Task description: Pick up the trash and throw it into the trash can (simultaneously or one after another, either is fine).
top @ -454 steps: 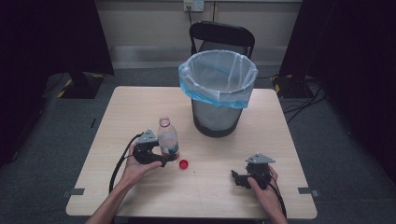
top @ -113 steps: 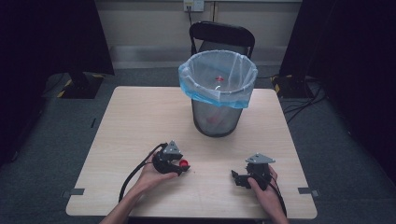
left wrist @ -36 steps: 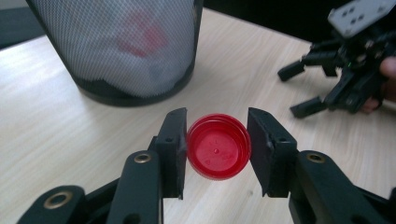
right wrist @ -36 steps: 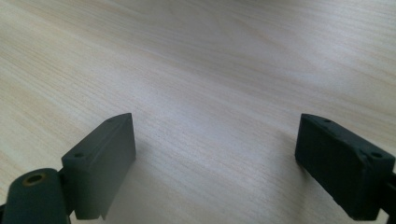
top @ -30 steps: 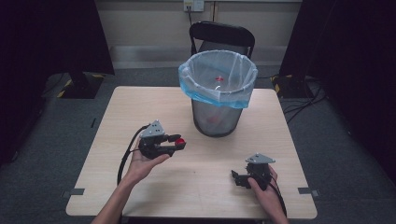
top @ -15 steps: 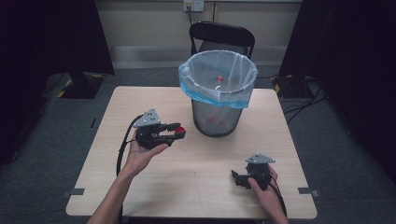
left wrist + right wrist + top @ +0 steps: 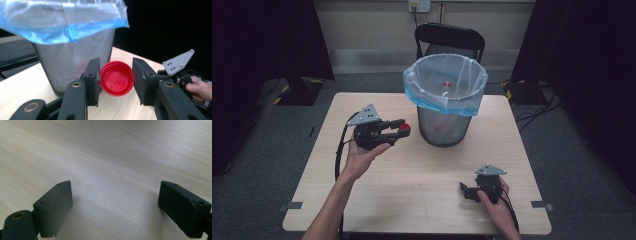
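Observation:
My left gripper (image 7: pixel 403 129) is raised above the table, just left of the bin, and is shut on a small red bottle cap (image 7: pixel 404 128). In the left gripper view the red cap (image 7: pixel 116 78) sits squeezed between the two black jaws, its hollow side facing the camera. The wire-mesh bin (image 7: pixel 445 96) with a blue-edged clear liner stands at the table's far middle; a bottle with a red spot lies inside it. My right gripper (image 7: pixel 465 191) rests low at the table's front right. Its jaws stand wide open over bare wood (image 7: pixel 112 170).
The light wooden table (image 7: pixel 412 200) has free surface between the two hands. A black chair (image 7: pixel 450 39) stands behind the bin. Dark floor and black curtains surround the table. In the left gripper view the right hand and its grey plate (image 7: pixel 178 62) appear at the far right.
The left gripper has lifted the red cap off the table and carried it up and toward the bin. The right gripper has stayed still.

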Demonstrator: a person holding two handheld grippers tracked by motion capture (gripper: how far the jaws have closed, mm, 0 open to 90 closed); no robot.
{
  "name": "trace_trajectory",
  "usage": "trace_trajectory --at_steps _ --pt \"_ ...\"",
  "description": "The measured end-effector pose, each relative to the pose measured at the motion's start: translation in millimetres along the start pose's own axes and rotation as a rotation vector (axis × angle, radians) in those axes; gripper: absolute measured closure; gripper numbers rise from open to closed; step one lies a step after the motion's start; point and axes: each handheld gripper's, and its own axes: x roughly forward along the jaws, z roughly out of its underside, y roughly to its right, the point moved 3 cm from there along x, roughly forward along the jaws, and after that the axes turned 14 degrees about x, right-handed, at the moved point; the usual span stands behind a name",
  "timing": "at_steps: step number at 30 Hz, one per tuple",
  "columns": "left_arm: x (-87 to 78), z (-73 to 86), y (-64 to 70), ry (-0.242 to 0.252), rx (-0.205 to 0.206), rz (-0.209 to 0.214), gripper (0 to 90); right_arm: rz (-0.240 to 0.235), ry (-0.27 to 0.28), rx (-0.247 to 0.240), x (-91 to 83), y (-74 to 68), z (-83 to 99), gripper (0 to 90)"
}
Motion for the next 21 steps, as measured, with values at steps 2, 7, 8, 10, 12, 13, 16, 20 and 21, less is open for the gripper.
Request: trace_trajectory --at_steps 2,7,8,10,12,13,16,20,21 --pt "0.5 -4.9 0.2 0.000 0.011 -0.001 59.7 0.000 0.000 0.000 0.0 0.0 0.0 11.6" --pt "-2.1 -17.8 2.0 0.034 0.032 -0.005 59.6 0.000 0.000 0.000 0.0 0.0 0.0 11.6" --pt "-2.6 -20.6 2.1 0.034 0.040 -0.008 59.7 0.000 0.000 0.000 0.0 0.0 0.0 11.6" --pt "-2.8 -24.3 1.6 0.045 0.036 -0.008 59.7 0.000 0.000 0.000 0.0 0.0 0.0 11.6" --pt "-3.4 -27.8 0.1 0.054 0.031 -0.009 59.7 0.000 0.000 0.000 0.0 0.0 0.0 11.6" --pt "-3.9 -29.6 -1.1 0.056 0.036 -0.011 59.7 0.000 0.000 0.000 0.0 0.0 0.0 11.6" --pt "-5.4 -35.8 -4.0 0.072 0.035 -0.016 59.6 0.000 0.000 0.000 0.0 0.0 0.0 11.6" --pt "-5.9 -44.3 -10.4 0.093 0.022 -0.024 59.6 0.000 0.000 0.000 0.0 0.0 0.0 11.6" --pt "-6.0 -46.4 -11.4 0.099 0.023 -0.023 59.6 0.000 0.000 0.000 0.0 0.0 0.0 11.6"
